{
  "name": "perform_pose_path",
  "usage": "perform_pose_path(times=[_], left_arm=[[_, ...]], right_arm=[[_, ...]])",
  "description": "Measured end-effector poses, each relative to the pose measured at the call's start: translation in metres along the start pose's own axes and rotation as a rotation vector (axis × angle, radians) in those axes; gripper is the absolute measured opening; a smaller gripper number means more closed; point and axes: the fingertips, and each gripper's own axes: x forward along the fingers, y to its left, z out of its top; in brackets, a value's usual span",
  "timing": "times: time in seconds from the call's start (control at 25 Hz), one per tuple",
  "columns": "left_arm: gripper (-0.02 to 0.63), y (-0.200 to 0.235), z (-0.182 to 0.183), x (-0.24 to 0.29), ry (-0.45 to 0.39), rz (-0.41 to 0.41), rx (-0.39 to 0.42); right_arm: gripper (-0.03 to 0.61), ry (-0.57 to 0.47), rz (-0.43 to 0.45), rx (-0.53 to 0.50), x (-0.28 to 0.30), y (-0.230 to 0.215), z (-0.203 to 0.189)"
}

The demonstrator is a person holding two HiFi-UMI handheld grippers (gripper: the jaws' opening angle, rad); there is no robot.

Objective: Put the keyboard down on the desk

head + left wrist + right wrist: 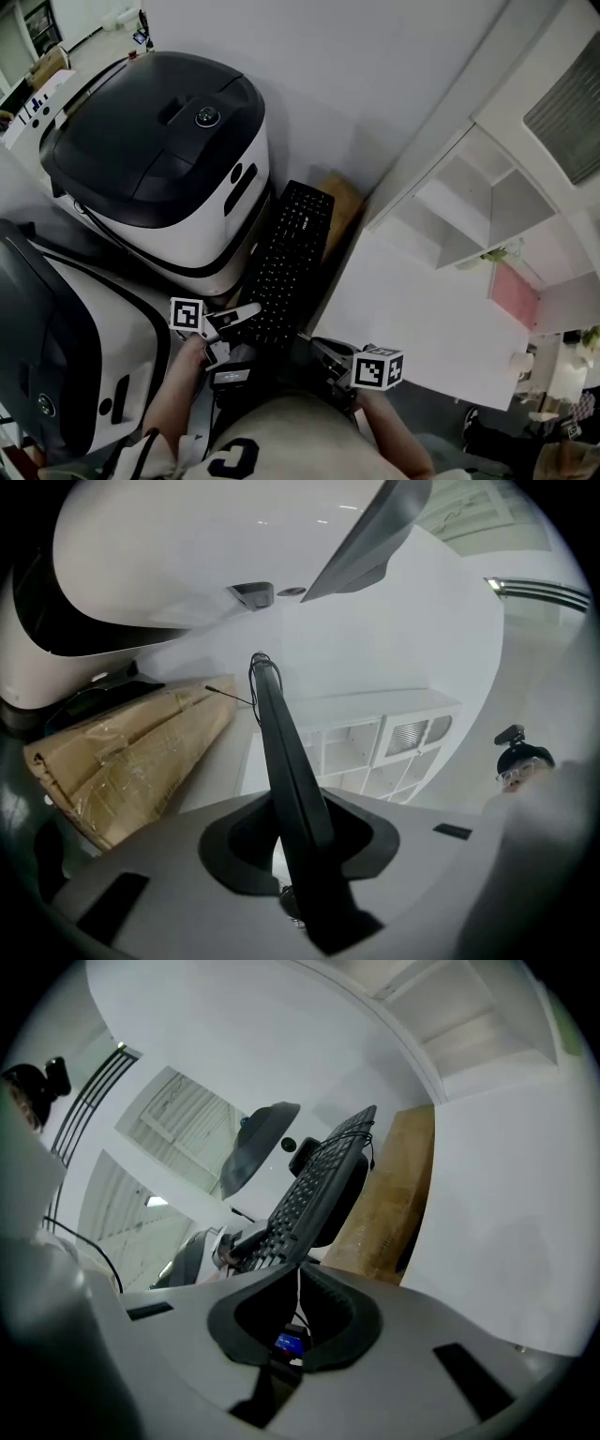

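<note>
A black keyboard [286, 262] hangs tilted in the gap between a white machine and the white desk [422, 309], its far end higher. My left gripper [236, 319] is shut on the keyboard's near left edge. In the left gripper view the keyboard [286, 761] runs edge-on straight out from the left gripper [298, 860]. My right gripper [325, 352] holds the near right corner. In the right gripper view the keyboard [319, 1185] shows its keys and comes down into the right gripper [289, 1283]. The jaw tips are hidden behind the gripper bodies.
Two large white-and-black machines [159, 141] [66, 356] stand close on the left. A brown cardboard box [345, 202] leans behind the keyboard's far end. A white shelf unit [469, 206] stands past the desk against the wall.
</note>
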Motion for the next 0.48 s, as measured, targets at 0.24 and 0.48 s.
perform_pose_path(times=[0.24,0.48], left_arm=[[0.112,-0.017,-0.018,-0.007,-0.013,0.001,0.007],[0.114,-0.035,-0.031,-0.013,-0.021,-0.01,0.045]], right_arm=[[0.029,-0.079,0.101,0.105,0.003,-0.008,0.035],[0.032,-0.108,0.226,0.206,0.009,-0.004,0.06]])
